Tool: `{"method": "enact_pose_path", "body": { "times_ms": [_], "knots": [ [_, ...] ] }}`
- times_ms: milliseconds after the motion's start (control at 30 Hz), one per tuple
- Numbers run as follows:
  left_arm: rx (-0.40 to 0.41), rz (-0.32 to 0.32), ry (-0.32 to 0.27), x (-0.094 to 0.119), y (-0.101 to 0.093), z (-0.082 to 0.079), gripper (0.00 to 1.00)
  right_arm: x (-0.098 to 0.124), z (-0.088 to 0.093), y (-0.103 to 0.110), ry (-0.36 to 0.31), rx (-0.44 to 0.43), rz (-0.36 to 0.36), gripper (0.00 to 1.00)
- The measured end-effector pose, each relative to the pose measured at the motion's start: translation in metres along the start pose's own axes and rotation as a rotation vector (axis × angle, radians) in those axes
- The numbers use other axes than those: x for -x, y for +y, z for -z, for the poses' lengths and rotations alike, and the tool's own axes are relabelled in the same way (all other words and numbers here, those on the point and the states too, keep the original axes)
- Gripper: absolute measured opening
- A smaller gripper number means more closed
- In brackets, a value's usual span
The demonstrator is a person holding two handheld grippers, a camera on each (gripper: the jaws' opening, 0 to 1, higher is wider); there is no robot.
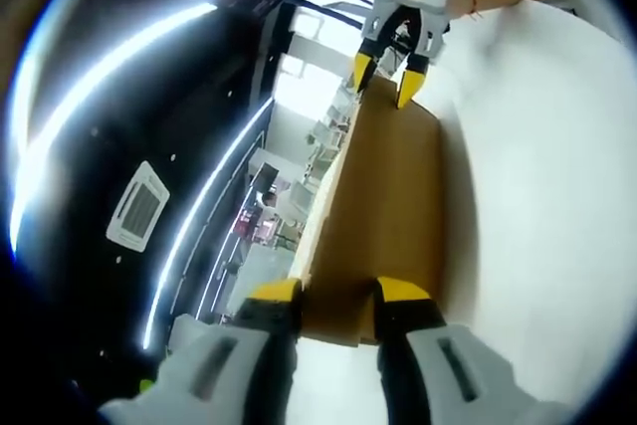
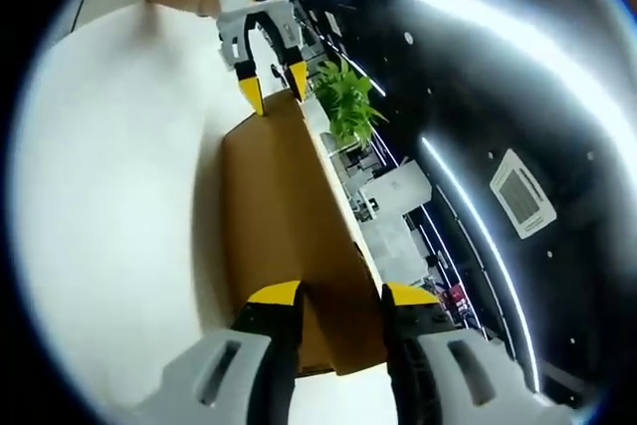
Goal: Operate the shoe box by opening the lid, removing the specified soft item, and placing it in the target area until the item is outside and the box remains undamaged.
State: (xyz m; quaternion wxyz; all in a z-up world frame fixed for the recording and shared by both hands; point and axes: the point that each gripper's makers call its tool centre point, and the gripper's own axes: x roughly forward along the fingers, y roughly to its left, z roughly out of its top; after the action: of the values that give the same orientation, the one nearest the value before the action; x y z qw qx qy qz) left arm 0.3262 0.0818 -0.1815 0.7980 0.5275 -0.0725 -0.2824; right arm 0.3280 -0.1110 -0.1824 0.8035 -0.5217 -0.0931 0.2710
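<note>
The white table [image 1: 557,196] is smooth and matte, and the box [image 1: 383,206] lies long across it, plain brown cardboard with crisp edges, lid not yet raised. The left gripper [image 1: 338,298] straddles one end, the right gripper [image 2: 340,301] the other, yellow-tipped jaws parted either side of the board; whether they pinch it I cannot tell. Better to lift both ends evenly, so nothing creases.

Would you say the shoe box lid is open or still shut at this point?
Cannot tell for sure. The shoe box shows one plain brown face with no visible gap or contents, while the left gripper and right gripper straddle its ends.
</note>
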Motion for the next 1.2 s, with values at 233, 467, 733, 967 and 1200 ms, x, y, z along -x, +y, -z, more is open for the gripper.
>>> {"method": "enact_pose_path", "body": {
  "times_ms": [233,467,733,967,1200],
  "knots": [
    [0.021,0.007,-0.011,0.001,0.005,-0.001,0.29,0.001,-0.002,-0.004,-0.006,-0.02,0.003,0.32],
    [0.055,0.011,-0.03,0.004,0.013,-0.005,0.29,0.002,-0.006,-0.013,-0.017,-0.045,0.011,0.32],
    [0.067,0.01,-0.042,0.004,0.021,-0.008,0.29,0.002,-0.009,-0.021,-0.025,-0.05,0.012,0.31],
    [0.076,0.007,-0.055,0.003,0.029,-0.012,0.28,0.0,-0.011,-0.031,-0.043,-0.067,0.009,0.31],
    [0.08,0.002,-0.065,0.002,0.037,-0.014,0.27,-0.001,-0.014,-0.039,-0.058,-0.08,0.016,0.3]
  ]
}}
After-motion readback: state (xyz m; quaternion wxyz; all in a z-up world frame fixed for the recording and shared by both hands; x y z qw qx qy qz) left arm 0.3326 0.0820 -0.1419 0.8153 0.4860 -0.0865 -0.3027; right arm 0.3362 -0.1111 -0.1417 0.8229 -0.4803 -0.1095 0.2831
